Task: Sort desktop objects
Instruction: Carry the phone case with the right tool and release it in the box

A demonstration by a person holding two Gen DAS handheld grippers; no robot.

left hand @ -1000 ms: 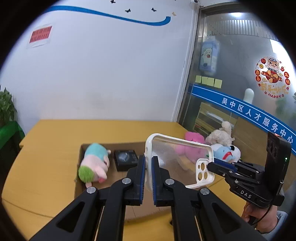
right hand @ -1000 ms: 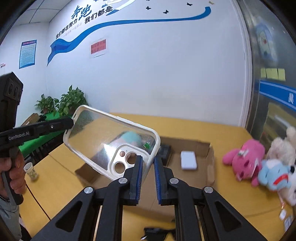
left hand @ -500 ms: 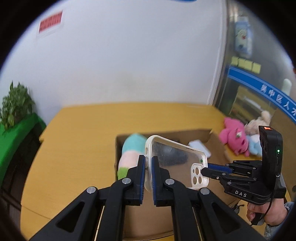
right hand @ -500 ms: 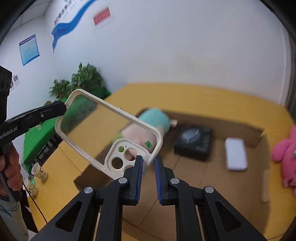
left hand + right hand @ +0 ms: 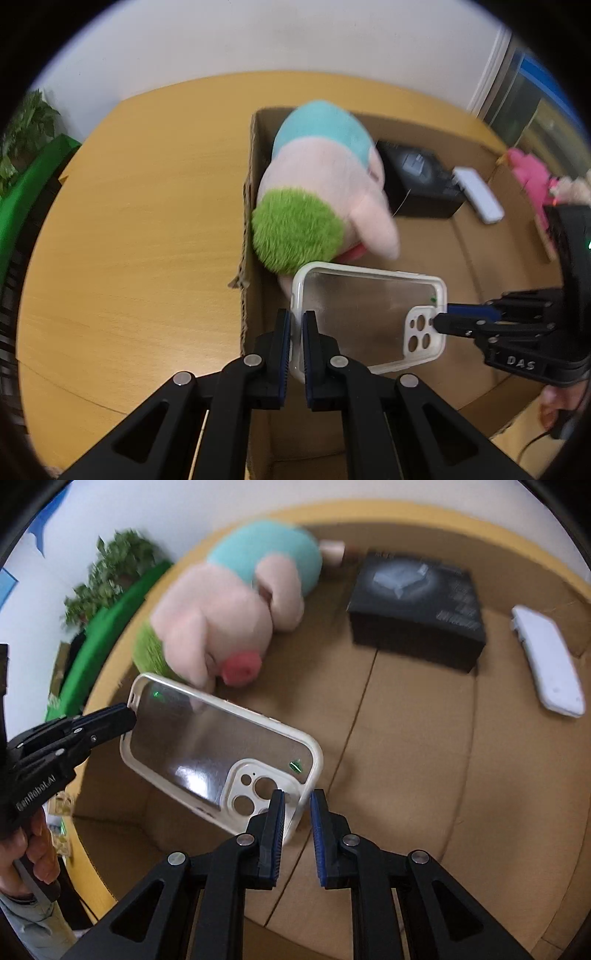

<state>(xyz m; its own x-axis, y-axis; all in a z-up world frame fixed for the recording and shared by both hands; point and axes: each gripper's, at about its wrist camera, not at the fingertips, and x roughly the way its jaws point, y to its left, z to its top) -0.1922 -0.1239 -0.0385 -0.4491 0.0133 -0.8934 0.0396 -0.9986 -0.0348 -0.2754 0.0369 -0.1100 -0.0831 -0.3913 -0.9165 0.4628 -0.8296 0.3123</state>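
Two grippers hold one clear phone case [image 5: 364,314] over an open cardboard box [image 5: 248,206] on a yellow table [image 5: 140,206], where a plush pig [image 5: 321,184], a black box [image 5: 417,609] and a white slab [image 5: 548,664] already lie. Left gripper [image 5: 296,343] is clamped on the case's plain end and right gripper [image 5: 297,825] pinches the rim of the camera end, the case hanging just near the pig's snout. Placing appears under way; next, by this reading, comes lowering it onto the bare cardboard floor and opening both claws.
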